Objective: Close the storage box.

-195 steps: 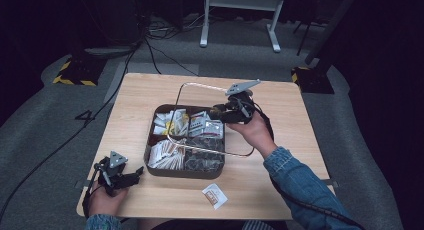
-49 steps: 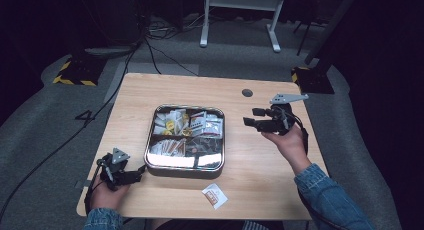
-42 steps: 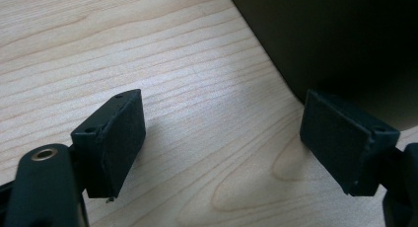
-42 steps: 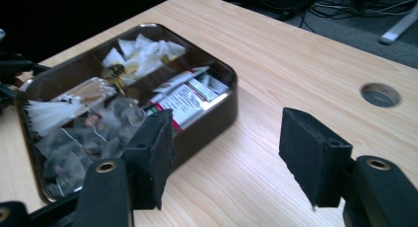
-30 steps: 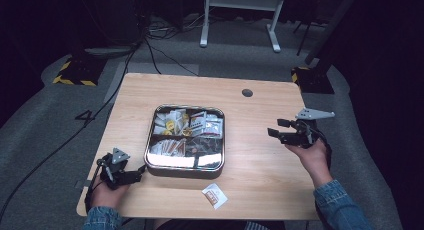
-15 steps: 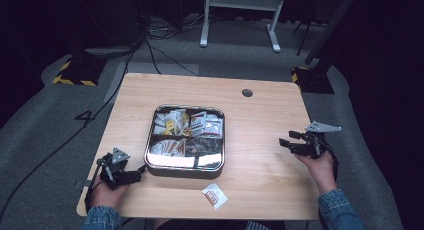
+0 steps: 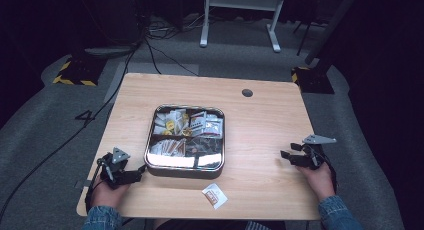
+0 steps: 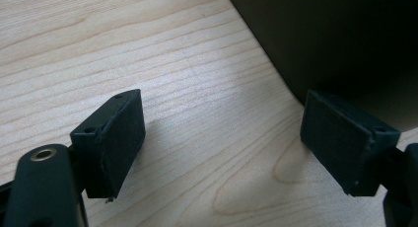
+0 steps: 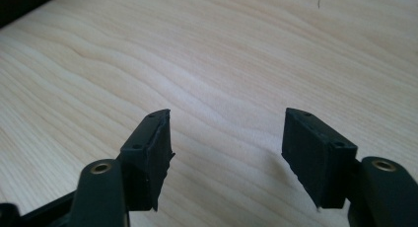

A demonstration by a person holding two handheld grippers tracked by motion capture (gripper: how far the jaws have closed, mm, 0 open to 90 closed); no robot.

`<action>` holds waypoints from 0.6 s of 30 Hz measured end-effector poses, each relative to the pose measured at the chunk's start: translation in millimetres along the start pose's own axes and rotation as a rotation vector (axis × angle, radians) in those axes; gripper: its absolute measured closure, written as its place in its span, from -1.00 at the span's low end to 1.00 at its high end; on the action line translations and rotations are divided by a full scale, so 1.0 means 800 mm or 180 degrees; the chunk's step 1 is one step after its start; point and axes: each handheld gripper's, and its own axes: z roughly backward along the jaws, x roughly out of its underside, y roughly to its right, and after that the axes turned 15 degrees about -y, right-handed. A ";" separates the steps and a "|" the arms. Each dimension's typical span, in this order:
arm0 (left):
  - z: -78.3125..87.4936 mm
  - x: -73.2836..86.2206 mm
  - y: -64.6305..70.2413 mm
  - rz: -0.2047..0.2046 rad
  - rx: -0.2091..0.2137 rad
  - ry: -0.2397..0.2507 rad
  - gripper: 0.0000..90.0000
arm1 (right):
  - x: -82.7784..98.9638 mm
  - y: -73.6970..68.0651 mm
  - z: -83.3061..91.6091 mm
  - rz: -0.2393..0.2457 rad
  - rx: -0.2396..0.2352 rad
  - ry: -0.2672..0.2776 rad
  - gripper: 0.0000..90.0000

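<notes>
Both grippers, left [image 7: 141, 171] and right [image 7: 283, 154], gape empty; tin [image 7: 184, 165] (rigid, slick) near the table's [image 7: 260, 125] front edge: grip its rim.

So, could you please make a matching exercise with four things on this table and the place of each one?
Things:
1. tin box
2. small packet
3. left tool
4. right tool

Places:
A. near the table's right edge, jaws open over bare wood
B. middle of the table, lid on
C. near edge of the table, in front of the box
D. at the box's near left corner, jaws open

Pairs: 1-B, 2-C, 3-D, 4-A
</notes>
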 end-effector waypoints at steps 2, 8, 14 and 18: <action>0.000 0.000 0.000 -0.0001 0.0001 -0.0003 -0.61 | 0.002 0.000 -0.003 0.0033 0.0013 -0.0044 -0.24; 0.000 0.000 -0.001 -0.0006 -0.0005 0.0002 -0.61 | 0.005 -0.003 -0.009 0.0155 0.0058 -0.0061 -0.41; 0.000 0.000 -0.001 -0.0006 -0.0005 0.0002 -0.61 | 0.000 -0.010 -0.018 0.0149 0.0176 -0.0117 -0.77; 0.000 0.000 -0.001 -0.0006 -0.0004 0.0002 -0.61 | 0.000 -0.011 -0.018 0.0144 0.0179 -0.0116 -0.77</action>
